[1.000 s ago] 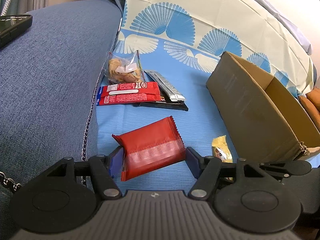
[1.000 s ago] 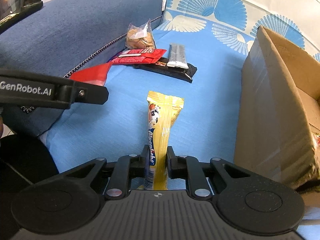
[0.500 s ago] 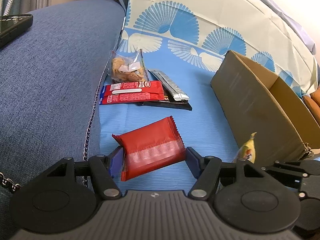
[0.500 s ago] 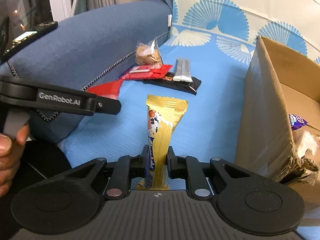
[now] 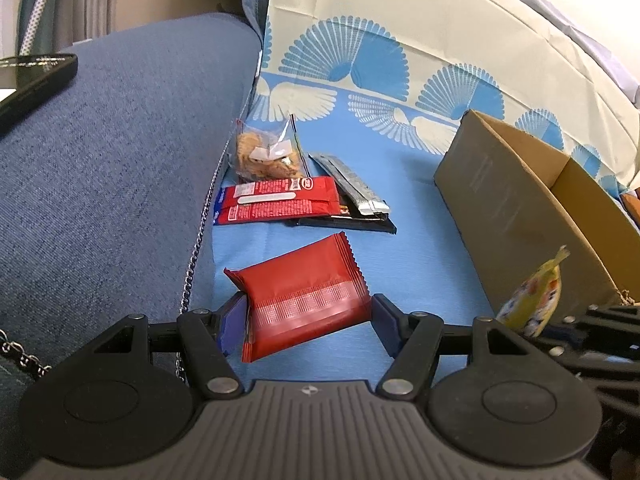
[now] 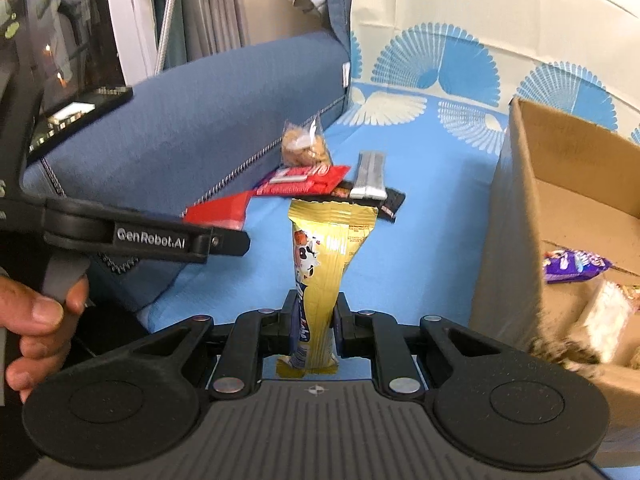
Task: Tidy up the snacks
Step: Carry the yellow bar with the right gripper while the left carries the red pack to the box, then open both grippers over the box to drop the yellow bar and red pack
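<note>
My left gripper (image 5: 306,320) is shut on a red snack packet (image 5: 304,298) and holds it above the blue sheet. My right gripper (image 6: 314,320) is shut on a yellow snack bar (image 6: 324,252) and holds it upright in the air; the bar also shows in the left wrist view (image 5: 534,302). The open cardboard box (image 6: 560,184) stands to the right, with a purple packet (image 6: 576,266) inside. The box also shows in the left wrist view (image 5: 520,204). The left gripper with its red packet shows in the right wrist view (image 6: 218,212).
More snacks lie by the blue sofa arm (image 5: 120,160): a clear cookie bag (image 5: 266,154), a red wafer packet (image 5: 276,200), a silver bar (image 5: 352,184) on a black packet (image 5: 348,222). A phone (image 5: 32,76) lies on the arm.
My right gripper has lifted the yellow bar off the sheet and risen beside the box. My left gripper has risen a little with the red packet.
</note>
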Tool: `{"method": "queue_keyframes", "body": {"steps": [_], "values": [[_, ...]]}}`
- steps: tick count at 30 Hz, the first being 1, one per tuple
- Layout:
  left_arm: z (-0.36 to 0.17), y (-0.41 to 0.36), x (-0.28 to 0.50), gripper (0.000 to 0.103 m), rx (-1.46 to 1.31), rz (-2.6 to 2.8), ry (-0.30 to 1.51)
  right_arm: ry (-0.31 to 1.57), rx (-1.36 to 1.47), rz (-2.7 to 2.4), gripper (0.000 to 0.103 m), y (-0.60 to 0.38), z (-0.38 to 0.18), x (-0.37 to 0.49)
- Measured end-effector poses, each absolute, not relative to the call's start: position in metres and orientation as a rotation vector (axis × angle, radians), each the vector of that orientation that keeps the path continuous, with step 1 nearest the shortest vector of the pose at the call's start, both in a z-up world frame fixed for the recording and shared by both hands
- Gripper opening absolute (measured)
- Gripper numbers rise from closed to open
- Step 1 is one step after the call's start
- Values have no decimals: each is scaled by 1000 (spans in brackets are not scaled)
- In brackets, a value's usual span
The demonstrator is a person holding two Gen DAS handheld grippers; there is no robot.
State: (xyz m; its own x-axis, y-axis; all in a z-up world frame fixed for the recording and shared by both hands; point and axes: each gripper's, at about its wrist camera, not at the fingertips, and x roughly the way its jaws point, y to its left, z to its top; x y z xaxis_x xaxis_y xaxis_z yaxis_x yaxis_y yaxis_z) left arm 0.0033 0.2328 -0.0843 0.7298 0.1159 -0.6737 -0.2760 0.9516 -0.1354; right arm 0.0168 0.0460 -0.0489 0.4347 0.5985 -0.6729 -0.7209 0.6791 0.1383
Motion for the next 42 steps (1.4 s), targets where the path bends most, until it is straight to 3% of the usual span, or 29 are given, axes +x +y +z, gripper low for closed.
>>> {"method": "queue_keyframes", "body": {"steps": [28,42], "values": [[-82,218,16,71,-184,380,793,636,90,813,17,2,-2,48],[-12,156,71,71,-146,289,679,584,257,642,17,-44,23,85]]}}
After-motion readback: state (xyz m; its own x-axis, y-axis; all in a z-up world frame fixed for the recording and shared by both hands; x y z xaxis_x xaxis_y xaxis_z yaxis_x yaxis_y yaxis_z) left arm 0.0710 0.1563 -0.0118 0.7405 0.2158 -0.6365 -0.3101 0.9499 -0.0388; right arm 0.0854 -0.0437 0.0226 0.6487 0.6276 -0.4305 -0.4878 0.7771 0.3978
